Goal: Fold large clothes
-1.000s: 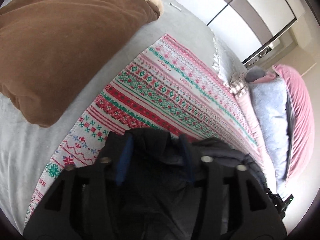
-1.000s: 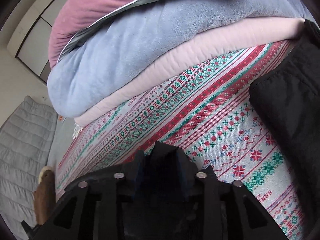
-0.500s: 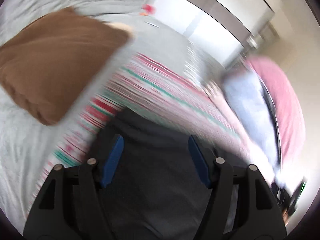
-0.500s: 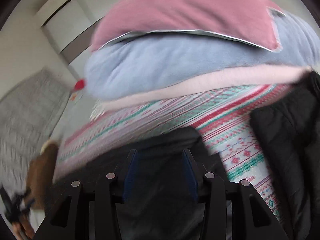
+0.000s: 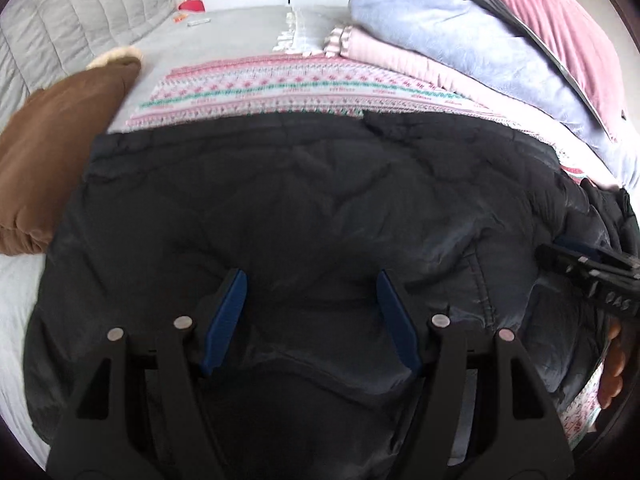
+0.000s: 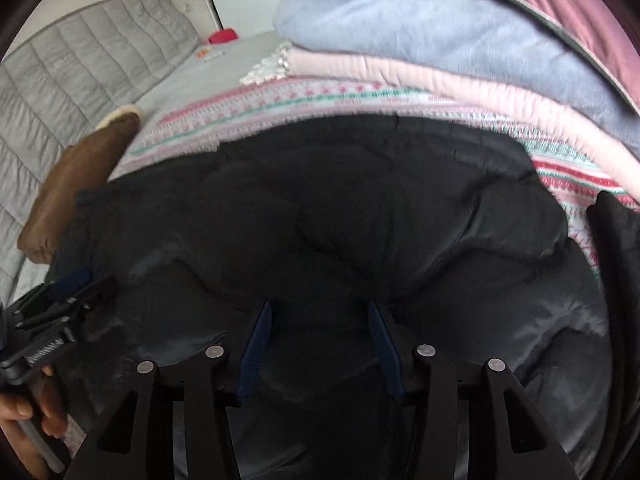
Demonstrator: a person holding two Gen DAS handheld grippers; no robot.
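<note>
A large black padded jacket [image 5: 304, 200] lies spread flat on the patterned blanket [image 5: 280, 84] on the bed; it also fills the right wrist view [image 6: 340, 208]. My left gripper [image 5: 310, 280] is open and empty, just above the jacket's near part. My right gripper [image 6: 318, 308] is open and empty above the jacket too. The right gripper also shows at the right edge of the left wrist view [image 5: 592, 268]. The left gripper shows at the left edge of the right wrist view [image 6: 68, 292].
A brown cushion [image 5: 56, 148] lies at the left on the grey sheet [image 5: 224, 32]. Stacked blue, pink and maroon bedding [image 5: 480, 40] is piled at the right. A grey padded headboard [image 6: 72, 76] stands behind. Small red item [image 5: 191, 5] lies far back.
Both grippers held bunched black jacket fabric a second ago. They have opened and let go, and the jacket now lies spread across the blanket. Both cameras have swung to face the headboard.
</note>
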